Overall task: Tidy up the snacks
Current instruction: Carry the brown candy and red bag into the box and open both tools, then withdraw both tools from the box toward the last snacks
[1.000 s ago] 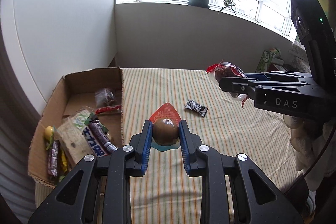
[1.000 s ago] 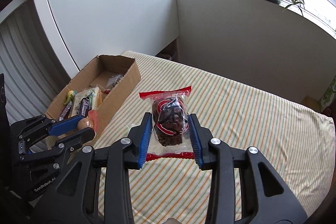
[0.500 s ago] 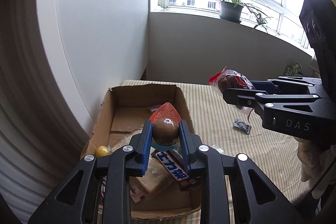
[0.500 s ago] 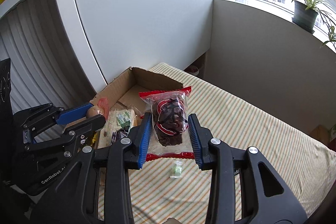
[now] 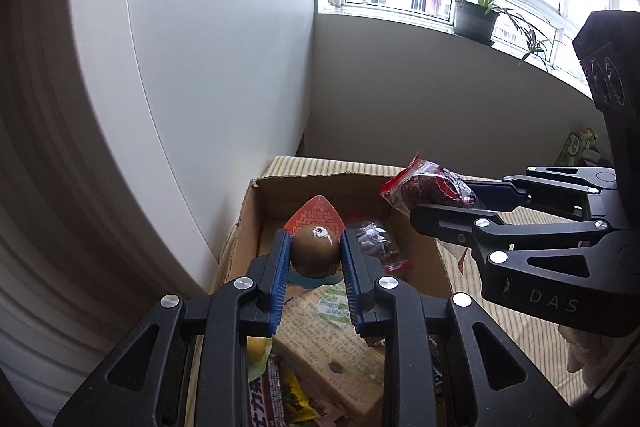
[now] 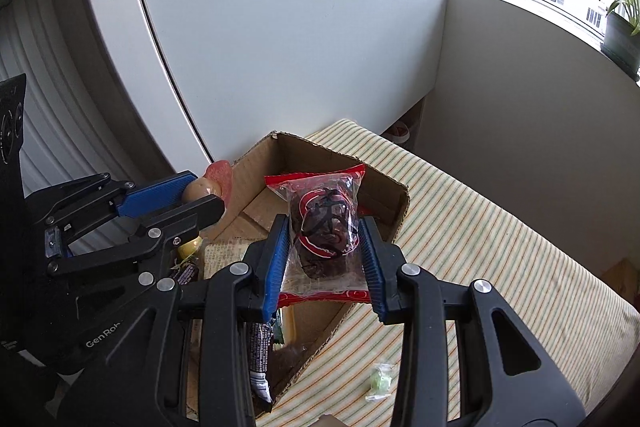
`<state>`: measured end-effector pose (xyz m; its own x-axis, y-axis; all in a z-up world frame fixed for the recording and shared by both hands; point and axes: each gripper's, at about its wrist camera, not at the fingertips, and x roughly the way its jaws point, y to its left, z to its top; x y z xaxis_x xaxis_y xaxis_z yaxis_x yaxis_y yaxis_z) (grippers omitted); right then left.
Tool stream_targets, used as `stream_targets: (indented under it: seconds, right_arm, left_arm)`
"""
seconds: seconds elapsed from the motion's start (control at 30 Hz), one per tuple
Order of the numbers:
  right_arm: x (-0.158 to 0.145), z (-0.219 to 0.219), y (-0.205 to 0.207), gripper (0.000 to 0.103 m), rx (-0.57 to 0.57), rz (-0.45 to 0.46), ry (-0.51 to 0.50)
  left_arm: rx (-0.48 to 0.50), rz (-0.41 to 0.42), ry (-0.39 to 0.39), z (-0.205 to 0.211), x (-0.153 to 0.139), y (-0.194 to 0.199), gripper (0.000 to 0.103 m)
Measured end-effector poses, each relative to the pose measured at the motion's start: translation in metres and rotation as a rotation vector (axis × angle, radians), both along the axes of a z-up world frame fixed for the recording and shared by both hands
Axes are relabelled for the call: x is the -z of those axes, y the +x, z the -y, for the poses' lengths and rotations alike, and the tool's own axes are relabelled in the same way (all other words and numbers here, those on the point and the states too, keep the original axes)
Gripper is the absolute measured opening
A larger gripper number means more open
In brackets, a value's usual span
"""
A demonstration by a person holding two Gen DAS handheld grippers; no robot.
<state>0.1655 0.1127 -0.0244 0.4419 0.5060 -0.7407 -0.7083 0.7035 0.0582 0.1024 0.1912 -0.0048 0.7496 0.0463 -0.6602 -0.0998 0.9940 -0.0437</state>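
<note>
- Here, the round brown snack (image 5: 314, 251), smooth and likely slippery, sits clamped across its middle in the left tool (image 5: 314, 259), over the cardboard box (image 5: 320, 174).
- The crinkly date packet (image 6: 325, 227), soft and light, is pinched at its sides by the right tool (image 6: 325, 251), above the box's far corner on the striped bed (image 6: 500, 227).

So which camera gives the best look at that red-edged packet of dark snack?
The right wrist view: the red-edged packet faces the lens, held between that gripper's jaws, printed front and dark contents plain. The left wrist view shows it only side-on, smaller, partly hidden by the right gripper, near the cardboard box.
</note>
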Motion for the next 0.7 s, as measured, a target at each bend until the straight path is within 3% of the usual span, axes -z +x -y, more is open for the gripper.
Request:
stream_targets:
  seconds: [0.37,0.7]
  right_arm:
    - [0.009,-0.010,0.006,0.037,-0.011,-0.008,-0.022]
    - [0.003,0.007,0.003,0.037,0.015,-0.004,-0.007]
  left_arm:
    - [-0.019,-0.018,-0.006,-0.009,0.005,0.009,0.025]
    - [-0.015,-0.018,-0.008,-0.008,0.002,0.011,0.029]
